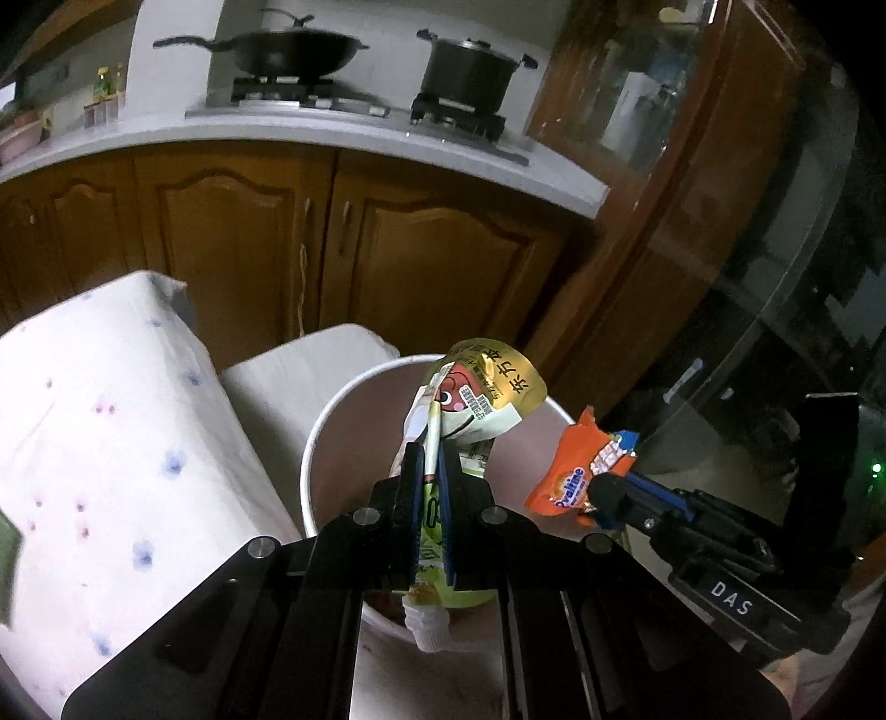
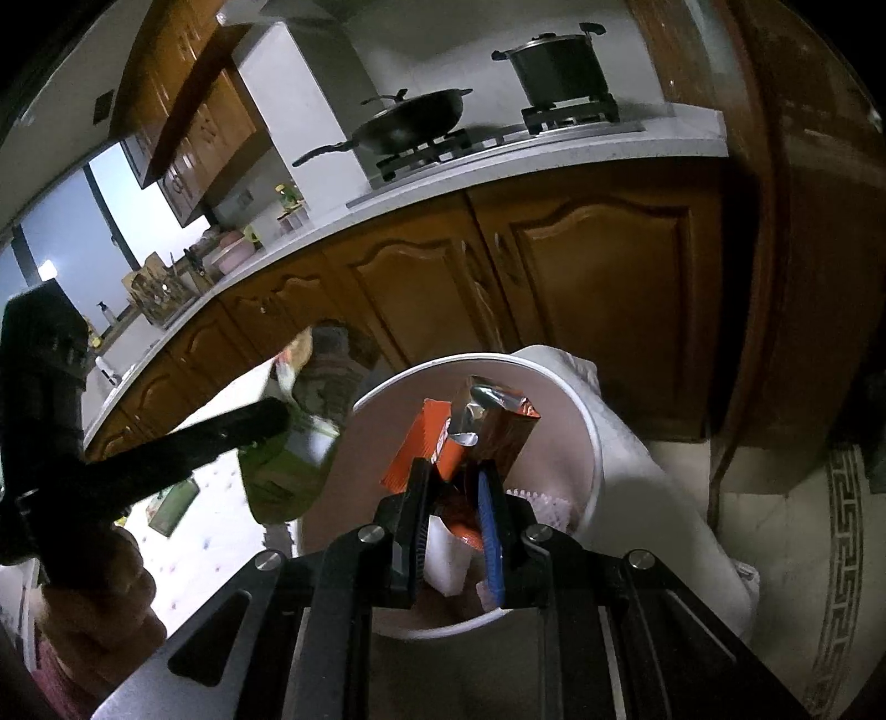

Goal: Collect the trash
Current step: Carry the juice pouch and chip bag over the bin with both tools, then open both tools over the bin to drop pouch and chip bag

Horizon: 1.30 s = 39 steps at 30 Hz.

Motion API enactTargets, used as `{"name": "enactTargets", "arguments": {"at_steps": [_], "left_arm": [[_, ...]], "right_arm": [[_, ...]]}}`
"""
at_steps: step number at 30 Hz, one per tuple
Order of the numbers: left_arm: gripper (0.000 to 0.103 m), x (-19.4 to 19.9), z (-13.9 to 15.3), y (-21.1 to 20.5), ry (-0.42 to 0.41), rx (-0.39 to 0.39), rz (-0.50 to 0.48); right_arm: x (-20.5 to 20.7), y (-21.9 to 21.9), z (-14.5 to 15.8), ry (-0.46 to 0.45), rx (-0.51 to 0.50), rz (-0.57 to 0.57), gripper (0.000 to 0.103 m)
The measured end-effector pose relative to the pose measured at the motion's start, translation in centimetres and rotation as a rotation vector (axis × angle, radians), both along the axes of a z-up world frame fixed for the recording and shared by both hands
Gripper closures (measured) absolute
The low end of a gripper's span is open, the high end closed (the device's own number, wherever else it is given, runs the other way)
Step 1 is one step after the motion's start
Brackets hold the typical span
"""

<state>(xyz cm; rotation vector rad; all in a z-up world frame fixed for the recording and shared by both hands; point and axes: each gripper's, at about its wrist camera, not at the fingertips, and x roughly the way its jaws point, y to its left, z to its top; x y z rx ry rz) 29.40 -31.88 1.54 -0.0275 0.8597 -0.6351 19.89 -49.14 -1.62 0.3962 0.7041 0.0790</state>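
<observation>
My left gripper (image 1: 432, 459) is shut on a green and gold drink pouch (image 1: 482, 393), held over the open white bin (image 1: 332, 404); the pouch's white spout (image 1: 423, 628) hangs below the jaws. My right gripper (image 2: 451, 476) is shut on an orange Ovaltine wrapper (image 2: 437, 448), held over the same bin (image 2: 587, 437). The right gripper (image 1: 601, 490) with the orange wrapper (image 1: 576, 471) shows at the right of the left wrist view. The left gripper (image 2: 277, 412) with the green pouch (image 2: 282, 476) shows at the left of the right wrist view.
A table with a white flowered cloth (image 1: 99, 432) stands left of the bin. A white chair or cushion (image 2: 637, 459) sits behind the bin. Wooden kitchen cabinets (image 1: 232, 249) and a counter with a wok (image 1: 293, 50) and pot (image 1: 470, 66) lie beyond. A glass cabinet (image 1: 775, 277) stands right.
</observation>
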Motion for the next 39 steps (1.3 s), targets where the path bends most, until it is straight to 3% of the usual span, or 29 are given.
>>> {"name": "enactTargets", "arguments": {"at_steps": [4, 6, 7, 8, 11, 15, 23, 26, 39], "left_arm": [[0.095, 0.0, -0.6, -0.2, 0.01, 0.007, -0.002], [0.084, 0.0, -0.5, -0.1, 0.014, -0.002, -0.007], [0.072, -0.1, -0.4, 0.0, 0.01, -0.003, -0.004], [0.067, -0.2, -0.2, 0.1, 0.001, -0.005, -0.001], [0.066, -0.7, 0.2, 0.5, -0.018, -0.002, 0.004], [0.064, -1.1, 0.3, 1.5, -0.015, -0.01, 0.017], [0.059, -2.4, 0.5, 5.3, -0.01, -0.032, 0.078], [0.059, -3.0, 0.6, 7.1, -0.013, -0.04, 0.104], [0.053, -5.9, 1.0, 15.0, -0.013, -0.077, 0.244]], "right_arm": [[0.6, -0.3, -0.7, 0.021, -0.001, -0.009, 0.082], [0.7, -0.6, -1.0, 0.03, 0.008, -0.021, 0.078], [0.7, -0.7, -1.1, 0.032, 0.013, -0.022, 0.075], [0.6, -0.8, -1.1, 0.033, 0.017, -0.026, 0.074], [0.4, -0.9, -1.0, 0.023, 0.031, -0.028, 0.058], [-0.2, -0.9, -0.6, 0.005, 0.042, -0.037, 0.058], [-1.1, -0.2, 0.0, -0.019, 0.054, -0.036, 0.041], [-1.3, 0.4, 0.3, -0.023, 0.061, -0.025, 0.04], [-2.6, 5.1, 2.3, -0.069, 0.05, 0.04, 0.026]]}}
